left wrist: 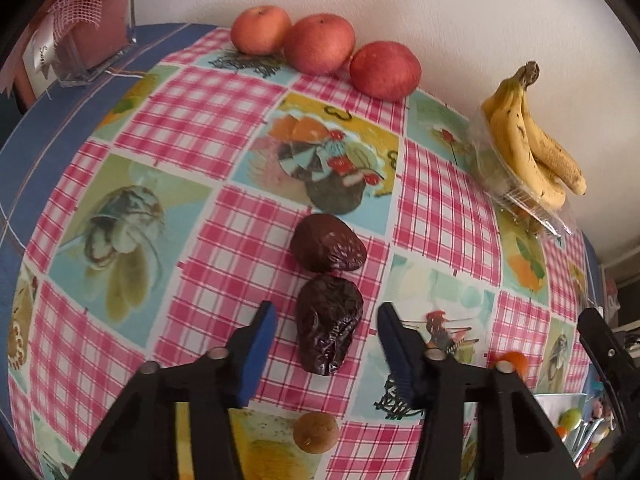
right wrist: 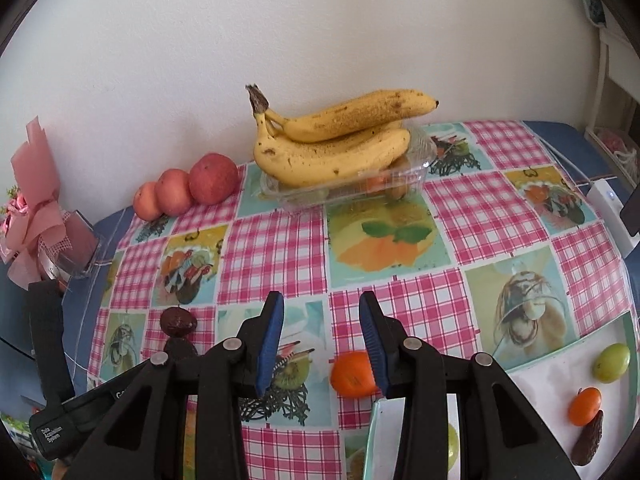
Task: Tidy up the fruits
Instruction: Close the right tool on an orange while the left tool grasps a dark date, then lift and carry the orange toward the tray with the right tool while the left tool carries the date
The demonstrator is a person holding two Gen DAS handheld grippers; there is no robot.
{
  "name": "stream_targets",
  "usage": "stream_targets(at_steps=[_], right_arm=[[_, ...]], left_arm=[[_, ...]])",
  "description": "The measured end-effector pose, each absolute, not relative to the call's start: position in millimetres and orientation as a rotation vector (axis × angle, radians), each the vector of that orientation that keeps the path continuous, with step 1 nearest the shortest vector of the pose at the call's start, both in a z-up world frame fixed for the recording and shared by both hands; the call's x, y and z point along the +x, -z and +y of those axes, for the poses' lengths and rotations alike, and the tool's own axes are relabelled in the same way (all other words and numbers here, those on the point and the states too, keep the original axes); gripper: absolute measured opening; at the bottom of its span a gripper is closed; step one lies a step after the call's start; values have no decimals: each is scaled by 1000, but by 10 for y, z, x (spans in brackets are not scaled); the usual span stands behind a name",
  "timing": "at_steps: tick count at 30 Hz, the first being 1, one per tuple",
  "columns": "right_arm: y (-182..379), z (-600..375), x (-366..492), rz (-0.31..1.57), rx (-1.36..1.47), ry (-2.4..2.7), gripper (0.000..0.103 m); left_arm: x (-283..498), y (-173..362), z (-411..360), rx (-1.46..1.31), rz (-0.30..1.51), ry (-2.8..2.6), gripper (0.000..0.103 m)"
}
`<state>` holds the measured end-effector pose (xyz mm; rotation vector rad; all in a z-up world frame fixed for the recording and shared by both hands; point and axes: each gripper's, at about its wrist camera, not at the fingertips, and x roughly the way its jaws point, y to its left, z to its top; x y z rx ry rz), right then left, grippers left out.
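1. Your left gripper (left wrist: 326, 344) hovers low over the counter (left wrist: 208, 128) with its jaws apart and empty. A dark wrinkled date (left wrist: 328, 326) lies between them, untouched by either jaw.
2. A second date (left wrist: 328, 244) lies just beyond the first, touching it end to end, towards the wall edge of the counter.
3. A small round brown fruit (left wrist: 316, 432) sits loose near the front edge, under the left gripper.
4. Your right gripper (right wrist: 322, 340) also has its jaws apart and holds nothing. A small orange fruit (right wrist: 352, 374) rests on the counter just beside its right jaw.
5. A white tray (right wrist: 540, 384) at the front right corner already holds a green fruit (right wrist: 611, 362), an orange fruit (right wrist: 585, 406) and a dark date (right wrist: 588, 438), so the sorting looks partly done.
6. Three reddish round fruits (left wrist: 320, 50) line the wall edge, touching in a row.
7. A bunch of bananas (right wrist: 336, 140) rests on a clear plastic box (right wrist: 416, 164) by the wall; small fruits show inside it.
8. By my judgement, the two dates, the brown fruit and the loose orange fruit are still to be placed.
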<state>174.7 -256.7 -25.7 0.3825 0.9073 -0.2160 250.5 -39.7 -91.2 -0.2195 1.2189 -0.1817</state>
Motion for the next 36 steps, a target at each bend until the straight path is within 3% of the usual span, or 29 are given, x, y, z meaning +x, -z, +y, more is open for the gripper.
stream_targets(at_steps=[1,3,17,36], right_arm=[[289,-2570,1754,921,381,217,40],[379,-2559,1784,966,362,221,41],[739,-2534,1834,1150,254,255,41],[849,-2424,1872,1157,228,219,41]], left_arm=[[2504,924,-406,-220,1222,185,40],[2503,928,-407,-224,1219,186,37],[2481,635,-344,-253,1150,195,35],[2519,888,-348,-263,1203,181,36]])
